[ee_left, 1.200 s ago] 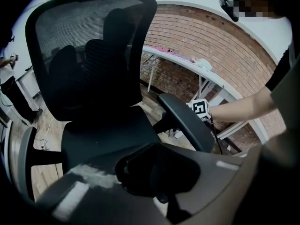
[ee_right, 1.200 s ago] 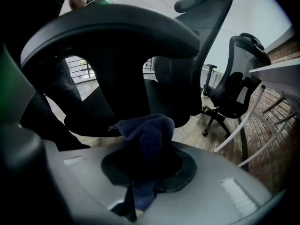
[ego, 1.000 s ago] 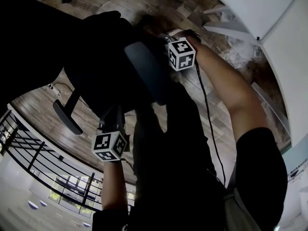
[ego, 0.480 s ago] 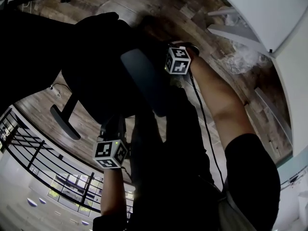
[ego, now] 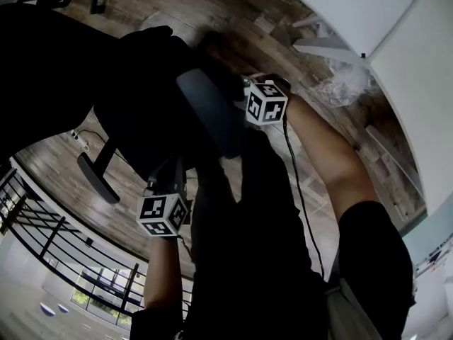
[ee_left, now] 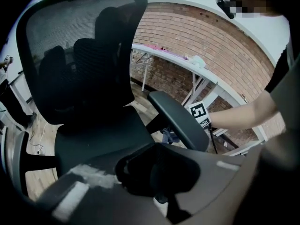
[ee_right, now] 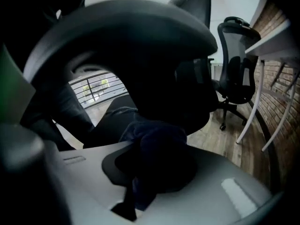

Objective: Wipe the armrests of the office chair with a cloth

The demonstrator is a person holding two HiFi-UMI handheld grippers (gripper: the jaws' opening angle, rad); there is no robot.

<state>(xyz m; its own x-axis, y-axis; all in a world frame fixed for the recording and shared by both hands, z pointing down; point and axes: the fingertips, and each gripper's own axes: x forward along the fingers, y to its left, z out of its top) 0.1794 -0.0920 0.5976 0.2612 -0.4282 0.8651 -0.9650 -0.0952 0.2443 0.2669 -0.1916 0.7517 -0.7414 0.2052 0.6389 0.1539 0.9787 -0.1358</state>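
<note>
Wood floor [ego: 233, 9], brick wall [ee_left: 206, 36]

Head view looks steeply down onto the chair [ego: 134, 105]; left gripper view faces it from low in front; right gripper view sits close under the armrest [ee_right: 140, 36]; all three share that armrest.

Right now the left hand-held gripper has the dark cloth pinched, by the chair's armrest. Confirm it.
Not right: it is the right hand-held gripper that has the dark cloth pinched, by the chair's armrest. The right gripper view shows it.
</note>
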